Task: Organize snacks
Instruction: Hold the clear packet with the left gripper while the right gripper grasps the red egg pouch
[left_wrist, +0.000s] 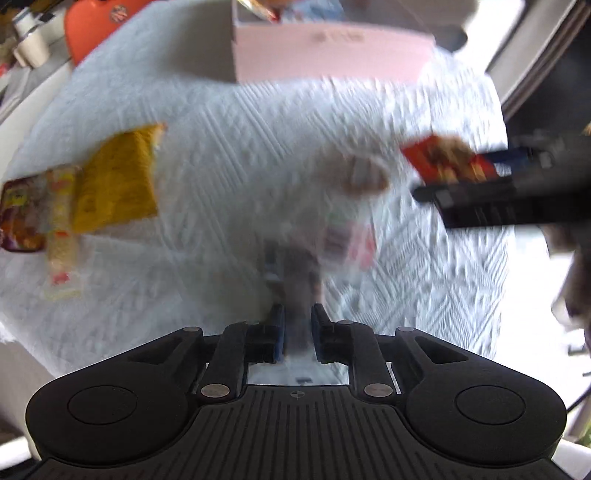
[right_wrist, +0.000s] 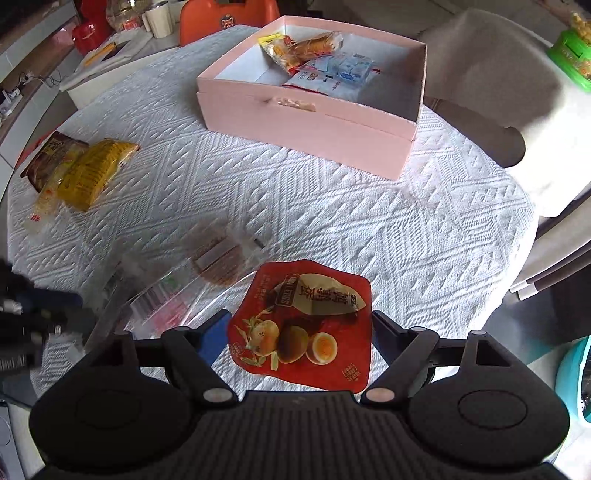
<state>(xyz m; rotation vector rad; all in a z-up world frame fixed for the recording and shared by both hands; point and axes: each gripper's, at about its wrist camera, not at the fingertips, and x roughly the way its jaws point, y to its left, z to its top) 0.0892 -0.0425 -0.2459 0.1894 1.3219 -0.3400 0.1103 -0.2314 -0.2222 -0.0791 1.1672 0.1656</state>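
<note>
My right gripper (right_wrist: 299, 325) is shut on a red egg-snack packet (right_wrist: 301, 325) and holds it above the table; it also shows in the left wrist view (left_wrist: 443, 162). My left gripper (left_wrist: 297, 317) is shut on a clear-wrapped snack (left_wrist: 347, 221), blurred by motion, which shows in the right wrist view (right_wrist: 207, 273) too. A pink box (right_wrist: 306, 125) at the far side holds several snack packets (right_wrist: 325, 62). A yellow packet (right_wrist: 92, 173) and a brown packet (right_wrist: 51, 155) lie at the left.
A white textured cloth (right_wrist: 332, 221) covers the round table. An orange chair (right_wrist: 225, 18) stands behind it, a beige chair (right_wrist: 491, 85) to the right. Cups and jars (right_wrist: 155, 18) sit on a counter at the back left.
</note>
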